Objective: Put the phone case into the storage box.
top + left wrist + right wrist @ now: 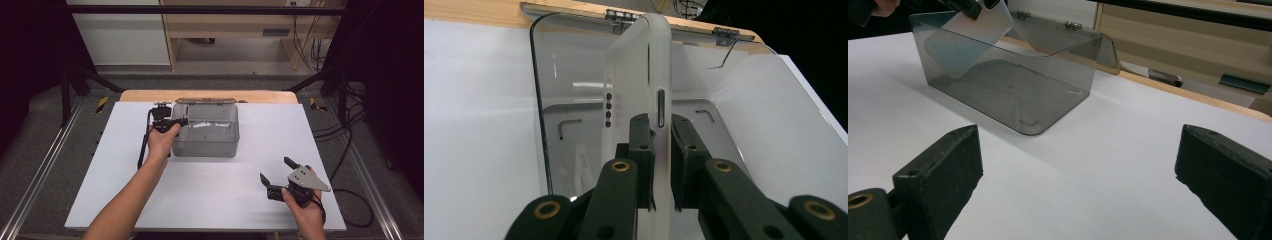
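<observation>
I had my left gripper (661, 165) closed on one long edge of a frosted phone case (639, 95), holding it on edge over the left end of the clear plastic box (210, 142) that sat toward the far edge of the counter (200, 200), near its middle. The box's hinged lid (205, 101) lay open behind it. The case looked light and rubbery to me, thin-walled and likely to flex or twist under a hard squeeze, and its smooth skin could slide between the pads. I judged the side rail near the button slot the best place to pinch, since the rim is stiffer there than the flat back. My right gripper (279, 176) rested near the counter's front right corner, spread wide and holding nothing. Inside the box I saw what seemed a small bent key, too faint to be sure.
</observation>
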The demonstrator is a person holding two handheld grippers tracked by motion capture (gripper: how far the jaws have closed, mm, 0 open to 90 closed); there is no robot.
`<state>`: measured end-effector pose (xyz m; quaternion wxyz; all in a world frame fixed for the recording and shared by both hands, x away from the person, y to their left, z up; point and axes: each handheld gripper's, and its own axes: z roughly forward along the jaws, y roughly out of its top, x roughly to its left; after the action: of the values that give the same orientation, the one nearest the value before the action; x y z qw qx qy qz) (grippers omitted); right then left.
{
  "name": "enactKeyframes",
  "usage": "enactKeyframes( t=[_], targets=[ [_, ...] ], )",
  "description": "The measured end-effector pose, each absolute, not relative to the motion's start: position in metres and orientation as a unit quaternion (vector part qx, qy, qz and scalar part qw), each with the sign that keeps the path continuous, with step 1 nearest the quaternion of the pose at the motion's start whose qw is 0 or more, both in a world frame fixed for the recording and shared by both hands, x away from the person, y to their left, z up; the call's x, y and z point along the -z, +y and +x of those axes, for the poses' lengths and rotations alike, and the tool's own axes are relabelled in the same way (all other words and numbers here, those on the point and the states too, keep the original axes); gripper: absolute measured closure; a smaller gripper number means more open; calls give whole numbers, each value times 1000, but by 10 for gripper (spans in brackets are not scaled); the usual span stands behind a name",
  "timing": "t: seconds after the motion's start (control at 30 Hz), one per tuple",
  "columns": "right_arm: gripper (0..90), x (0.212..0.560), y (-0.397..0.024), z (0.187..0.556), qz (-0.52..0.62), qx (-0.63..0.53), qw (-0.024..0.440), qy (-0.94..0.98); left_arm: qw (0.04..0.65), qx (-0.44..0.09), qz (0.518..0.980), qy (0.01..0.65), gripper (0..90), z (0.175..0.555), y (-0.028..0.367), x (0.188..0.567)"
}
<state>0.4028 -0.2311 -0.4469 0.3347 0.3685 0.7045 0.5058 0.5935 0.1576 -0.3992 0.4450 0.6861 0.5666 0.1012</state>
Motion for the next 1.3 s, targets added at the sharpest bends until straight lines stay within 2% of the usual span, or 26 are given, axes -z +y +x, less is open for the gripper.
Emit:
enactKeyframes(
  t=[0.5,0.97,1.3],
  targets=[
    [54,447,-230,403,367,-505,334,706,441,-98,688,568,813,596,159,403],
    [54,448,-229,403,367,-502,332,709,410,-143,715,549,775,603,166,405],
    [53,449,-228,404,368,-501,330,711,404,-149,722,542,765,607,166,408]
  ],
)
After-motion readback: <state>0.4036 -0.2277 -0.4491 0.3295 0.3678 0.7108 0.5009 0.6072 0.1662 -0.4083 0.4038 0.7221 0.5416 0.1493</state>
